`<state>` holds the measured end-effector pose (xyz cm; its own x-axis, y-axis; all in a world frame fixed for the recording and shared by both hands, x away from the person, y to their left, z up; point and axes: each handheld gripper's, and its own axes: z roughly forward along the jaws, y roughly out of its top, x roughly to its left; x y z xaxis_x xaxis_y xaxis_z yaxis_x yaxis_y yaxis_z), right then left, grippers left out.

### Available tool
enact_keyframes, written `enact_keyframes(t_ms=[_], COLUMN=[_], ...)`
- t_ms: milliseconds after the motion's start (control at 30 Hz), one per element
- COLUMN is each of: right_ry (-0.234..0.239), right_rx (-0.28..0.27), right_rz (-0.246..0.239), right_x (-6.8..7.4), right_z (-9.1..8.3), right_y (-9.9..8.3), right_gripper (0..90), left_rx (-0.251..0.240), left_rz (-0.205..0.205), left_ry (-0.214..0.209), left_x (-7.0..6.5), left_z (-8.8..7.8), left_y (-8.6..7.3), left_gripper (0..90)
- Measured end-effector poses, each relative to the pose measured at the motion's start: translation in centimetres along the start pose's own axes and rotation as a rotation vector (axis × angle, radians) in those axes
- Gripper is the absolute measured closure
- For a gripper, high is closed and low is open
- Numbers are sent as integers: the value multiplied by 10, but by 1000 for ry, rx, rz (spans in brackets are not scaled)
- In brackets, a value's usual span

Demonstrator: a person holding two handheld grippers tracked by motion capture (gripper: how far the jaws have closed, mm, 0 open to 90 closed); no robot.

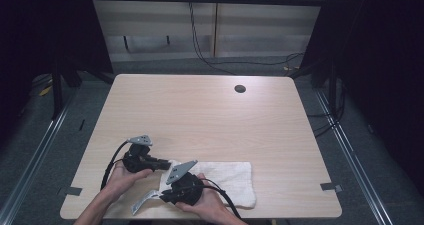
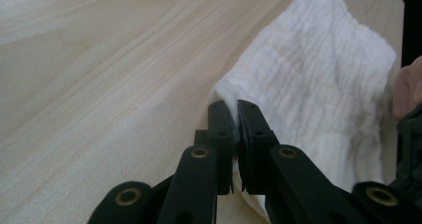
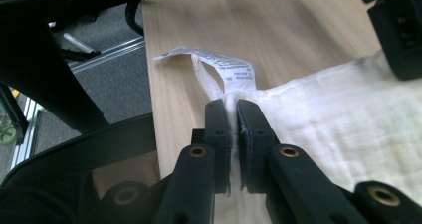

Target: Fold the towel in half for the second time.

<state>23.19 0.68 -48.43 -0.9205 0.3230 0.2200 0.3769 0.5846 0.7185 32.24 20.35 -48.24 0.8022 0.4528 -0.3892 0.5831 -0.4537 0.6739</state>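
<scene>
A light wooden table point(image 1: 200, 115) stands in a dim room, with dark curtains on both sides and a pale wall panel behind it. Black cables hang down the wall and run across the grey floor. A round cable hole point(image 1: 240, 88) sits in the tabletop near the far right corner.

A white cloth point(image 1: 225, 177) lies flat on the table near the front edge, slightly right of centre. Its surface has a fine ribbed weave. A white care label point(image 3: 219, 64) with small print is sewn to one corner of the cloth and sticks out toward the front left edge of the table.

The left gripper point(image 1: 167, 163) is held in the person's left hand point(image 1: 125, 177) at the left end of the cloth. In the left gripper view, its jaws are closed on a corner of the cloth point(image 2: 318, 89), with a thin fold of fabric pinched between the pads.

The right gripper point(image 1: 162, 195) is held in the right hand point(image 1: 207, 205), just in front of the left gripper and close to the front edge of the table. In the right gripper view, its jaws are clamped on the cloth edge point(image 3: 348, 119) right at the base of the label. The two grippers sit near each other at the same end of the cloth. The rest of the cloth rests on the table.
</scene>
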Motion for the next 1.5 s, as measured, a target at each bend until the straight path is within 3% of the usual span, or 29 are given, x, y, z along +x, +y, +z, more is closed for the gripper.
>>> enact_keyframes(t_ms=[167,433,567,900,1200,1433,1500], right_ry=[-6,-20,-33,-39,-27,-17,-15], right_rx=[-27,-69,-90,-102,-105,-129,-140], right_rz=[10,30,16,-12,-49,-61,-56], right_x=[0,1,3,-1,2,4,4], right_z=[-4,-11,-16,-20,-13,-11,-10], right_y=[1,9,18,41,57,73,77], right_gripper=[845,845,846,846,846,846,846], left_rx=[-32,-65,-101,-171,-168,-188,-198], left_rz=[-7,-3,-29,-39,-32,-33,-51], left_ry=[-14,6,2,44,74,97,98], left_x=[0,-1,2,7,6,12,14], left_z=[-4,-13,-21,-48,-57,-75,-80], left_y=[2,11,13,16,16,14,14], left_gripper=[856,857,858,857,857,857,857])
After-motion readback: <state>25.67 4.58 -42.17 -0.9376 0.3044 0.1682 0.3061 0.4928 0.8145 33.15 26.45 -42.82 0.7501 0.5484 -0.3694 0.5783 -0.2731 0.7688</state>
